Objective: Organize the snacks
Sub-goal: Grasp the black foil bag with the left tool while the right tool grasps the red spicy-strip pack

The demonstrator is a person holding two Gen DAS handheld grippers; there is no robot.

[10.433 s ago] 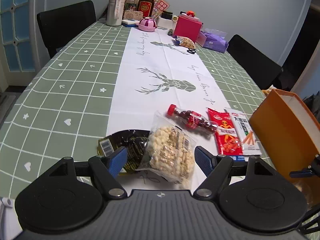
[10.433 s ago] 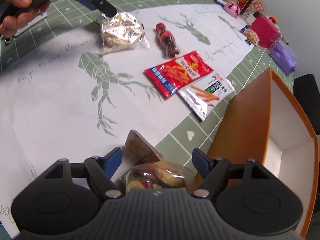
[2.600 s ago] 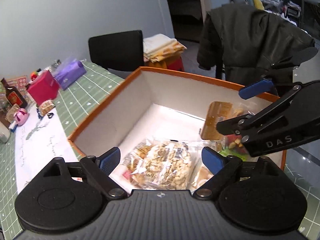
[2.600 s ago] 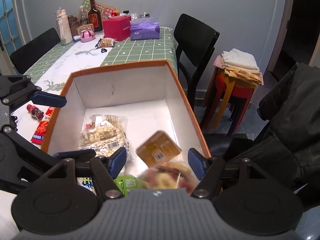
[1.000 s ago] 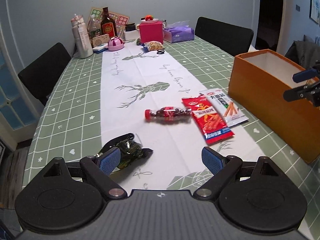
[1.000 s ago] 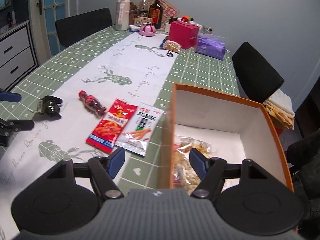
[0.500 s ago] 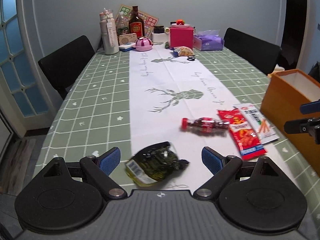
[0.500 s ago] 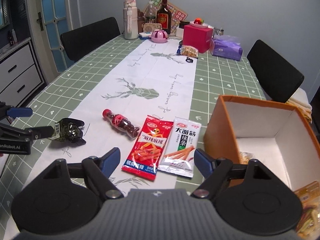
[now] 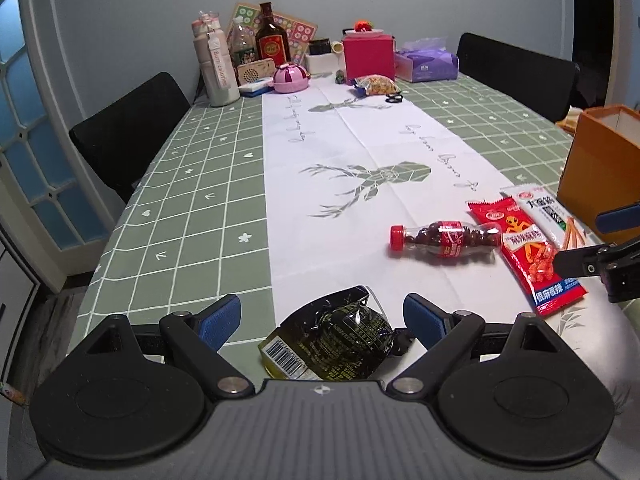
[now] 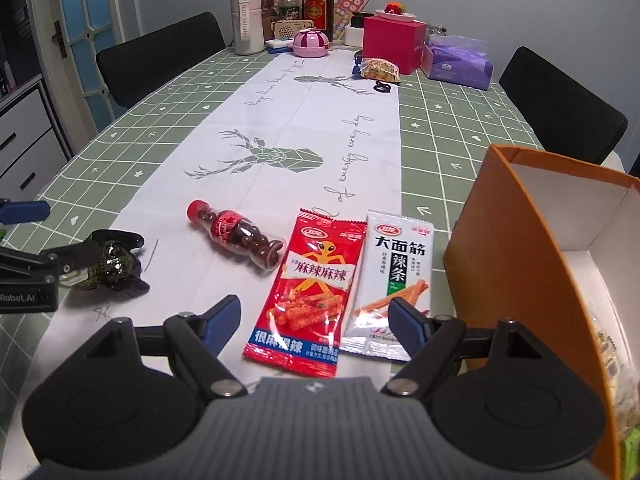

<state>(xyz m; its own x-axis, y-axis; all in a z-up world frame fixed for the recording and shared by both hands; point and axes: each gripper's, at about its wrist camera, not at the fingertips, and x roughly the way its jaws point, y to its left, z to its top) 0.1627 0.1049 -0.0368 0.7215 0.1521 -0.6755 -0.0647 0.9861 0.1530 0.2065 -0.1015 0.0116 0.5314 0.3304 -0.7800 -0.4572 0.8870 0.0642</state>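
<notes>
Four snacks lie loose on the desk (image 10: 460, 128), which wears a green checked cloth with a white runner (image 10: 288, 120) down its middle. At the desk's right edge stands an orange box (image 10: 516, 264), open on top, white inside, with packets showing in its near corner. Just left of the box lies a white packet (image 10: 394, 276), and a red packet (image 10: 312, 284) lies touching it along one side, both flat on the runner. Left of these, a small bottle (image 10: 236, 236) full of dark candies lies on its side, red cap pointing away. Furthest left sits a dark green pack (image 9: 336, 344), crumpled, barcode showing.

The right tool (image 10: 314, 320) hangs above the near ends of the red and white packets, jaws wide apart after just opening, nothing gripped. The left tool (image 9: 322, 318) has its jaws spread on either side of the green pack, pads clear of it.

Bottles, a pink box and a purple tissue pack crowd the far end.
</notes>
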